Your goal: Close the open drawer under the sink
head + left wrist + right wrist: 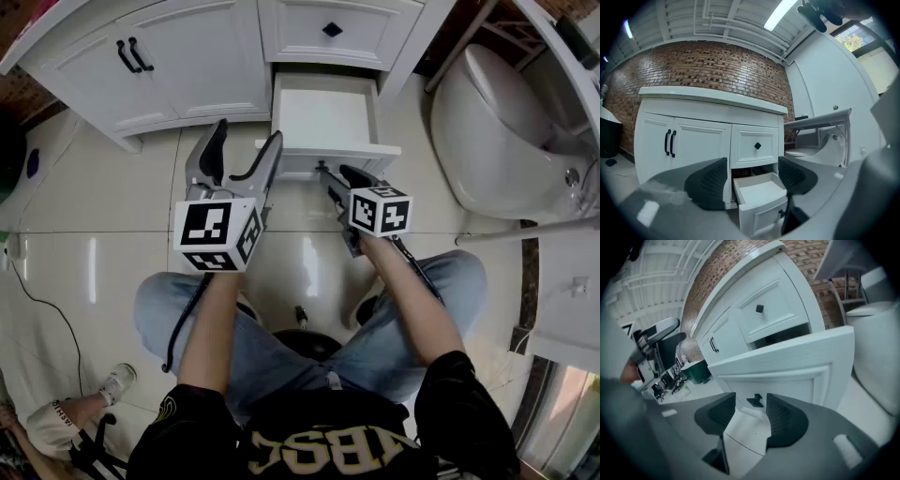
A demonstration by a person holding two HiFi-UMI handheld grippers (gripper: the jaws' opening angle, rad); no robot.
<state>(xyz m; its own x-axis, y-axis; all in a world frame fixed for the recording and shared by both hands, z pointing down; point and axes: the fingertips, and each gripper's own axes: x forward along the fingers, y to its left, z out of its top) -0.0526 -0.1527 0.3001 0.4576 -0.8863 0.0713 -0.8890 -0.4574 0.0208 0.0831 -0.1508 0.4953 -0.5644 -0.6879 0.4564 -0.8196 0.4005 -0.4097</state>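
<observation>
The white drawer (309, 161) under the sink vanity stands pulled out and empty, also seen in the left gripper view (761, 213). My right gripper (339, 174) sits low against its front panel (787, 376). The small black knob (756, 401) lies in the narrow gap between the jaws, and the pads (780, 416) do not press on it. My left gripper (247, 137) hovers level to the left of the drawer's front corner, jaws wide apart and empty (752, 164).
A closed upper drawer (333, 28) with a black knob is above the open one. Cabinet doors with black handles (131, 56) are at left, a toilet (497, 131) close on the right. A person's shoe (117, 380) is at lower left, a green bin (696, 371) farther off.
</observation>
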